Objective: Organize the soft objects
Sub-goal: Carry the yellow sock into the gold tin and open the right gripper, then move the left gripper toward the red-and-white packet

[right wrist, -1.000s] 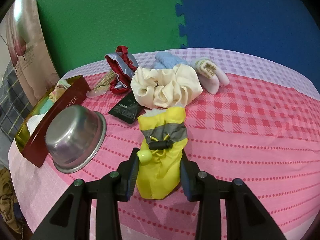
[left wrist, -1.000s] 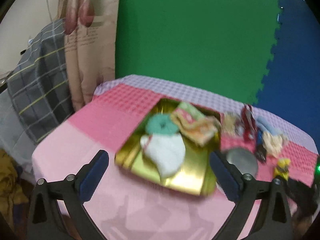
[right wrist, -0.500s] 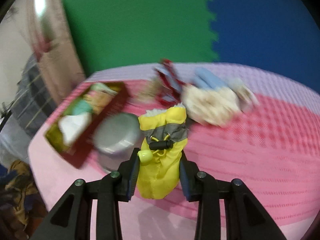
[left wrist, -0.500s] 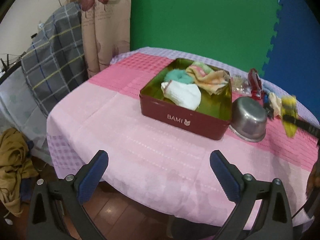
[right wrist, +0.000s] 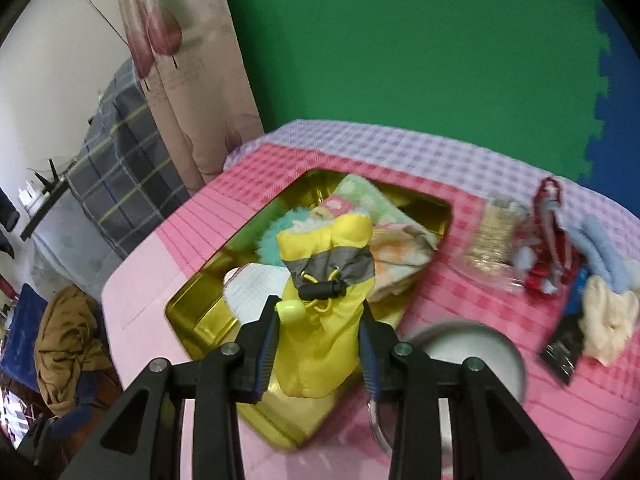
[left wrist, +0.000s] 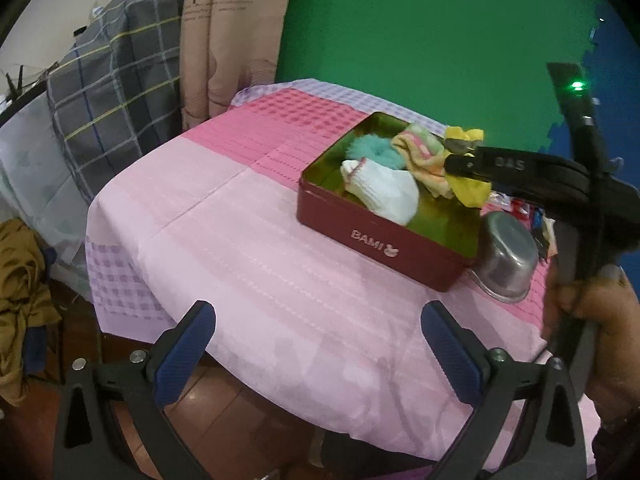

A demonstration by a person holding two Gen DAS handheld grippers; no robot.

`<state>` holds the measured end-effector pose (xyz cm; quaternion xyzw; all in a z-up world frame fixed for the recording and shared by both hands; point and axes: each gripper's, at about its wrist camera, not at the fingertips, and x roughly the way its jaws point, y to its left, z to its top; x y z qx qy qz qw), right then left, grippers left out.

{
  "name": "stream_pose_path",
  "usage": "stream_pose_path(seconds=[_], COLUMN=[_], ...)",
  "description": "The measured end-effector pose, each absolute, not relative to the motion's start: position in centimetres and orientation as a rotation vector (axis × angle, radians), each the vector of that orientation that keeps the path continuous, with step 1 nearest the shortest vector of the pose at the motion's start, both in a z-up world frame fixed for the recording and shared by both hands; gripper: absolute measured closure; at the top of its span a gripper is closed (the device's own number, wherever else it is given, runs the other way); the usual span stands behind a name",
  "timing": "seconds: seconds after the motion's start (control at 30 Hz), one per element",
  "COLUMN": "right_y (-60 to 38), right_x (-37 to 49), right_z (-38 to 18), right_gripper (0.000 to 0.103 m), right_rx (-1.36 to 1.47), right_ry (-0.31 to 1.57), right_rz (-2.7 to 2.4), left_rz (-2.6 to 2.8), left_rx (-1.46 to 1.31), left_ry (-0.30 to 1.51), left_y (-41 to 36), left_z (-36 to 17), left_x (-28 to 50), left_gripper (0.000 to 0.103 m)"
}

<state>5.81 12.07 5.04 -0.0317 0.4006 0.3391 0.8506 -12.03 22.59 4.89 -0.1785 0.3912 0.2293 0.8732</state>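
Note:
My right gripper [right wrist: 318, 344] is shut on a yellow drawstring pouch [right wrist: 324, 312] with a grey band and holds it above the red tin [right wrist: 200, 320], whose inside is gold. In the tin lie a white sock [right wrist: 256, 288], a teal scrunchie [right wrist: 272, 236] and a folded pastel cloth [right wrist: 384, 240]. The left wrist view shows that pouch [left wrist: 468, 188] hanging over the right end of the tin [left wrist: 380, 240]. My left gripper [left wrist: 318, 344] stands open and empty over the near table edge, well short of the tin.
An upturned steel bowl [right wrist: 468, 344] sits right beside the tin. Further right lie a cream scrunchie [right wrist: 608, 320], a blue sock [right wrist: 604, 252], a red and grey piece [right wrist: 548, 240], a black packet [right wrist: 564, 344] and a clear packet [right wrist: 496, 240]. A plaid cloth [left wrist: 112, 92] hangs left of the table.
My right gripper has lifted the yellow pouch off the tablecloth and carried it left, over the tin. The left gripper has drawn back from the tin toward the table edge, still open.

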Motion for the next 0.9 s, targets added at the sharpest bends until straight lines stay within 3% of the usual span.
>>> stream_pose_path(seconds=[0.17, 0.53, 0.9], right_y=[14.3, 15.4, 5.8], right_x=[7.6, 7.8, 4.3], right_z=[3.6, 2.0, 4.5], right_gripper=[0.067, 0.049, 0.046], right_rx=[-0.087, -0.133, 0.022], right_ry=[0.884, 0.879, 0.739], right_rz=[0.708, 0.654, 0.580], left_rz=[0.466, 0.440, 0.432], left_rx=[-0.424, -0.387, -0.326], left_ry=[0.848, 0.852, 0.858], left_y=[23.4, 22.7, 21.9], left_z=[4.4, 4.4, 4.3], left_x=[-11.7, -11.5, -11.2], left_gripper=[0.001, 0.001, 0.001])
